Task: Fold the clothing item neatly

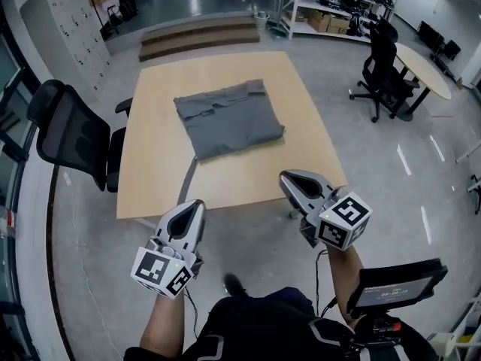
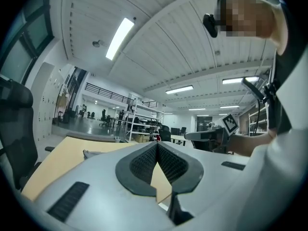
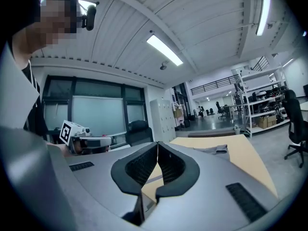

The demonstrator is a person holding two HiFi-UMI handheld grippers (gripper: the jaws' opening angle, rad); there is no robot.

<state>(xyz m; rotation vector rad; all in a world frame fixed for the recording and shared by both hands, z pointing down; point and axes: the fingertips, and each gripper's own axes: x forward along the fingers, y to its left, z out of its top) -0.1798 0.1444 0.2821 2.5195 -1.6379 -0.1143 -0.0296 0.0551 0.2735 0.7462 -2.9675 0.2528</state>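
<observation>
Head view, clothing item: we see the grey clothing item (image 1: 228, 119) lying folded in a rough square on the middle of the wooden worktop (image 1: 158, 171).
Head view, grippers: we hold the left gripper (image 1: 197, 205) and the right gripper (image 1: 289, 177) off the near edge of the worktop, both well apart from the clothing item and pointing toward it.
Head view, surroundings: a black office chair (image 1: 71, 134) stands at the worktop's left side.
Left gripper view, jaws: we see them clenched, pads meeting with nothing between; the worktop and a strip of the clothing item lie beyond.
Right gripper view, jaws: clenched too and empty; the clothing item rests on the worktop ahead, to the right.
</observation>
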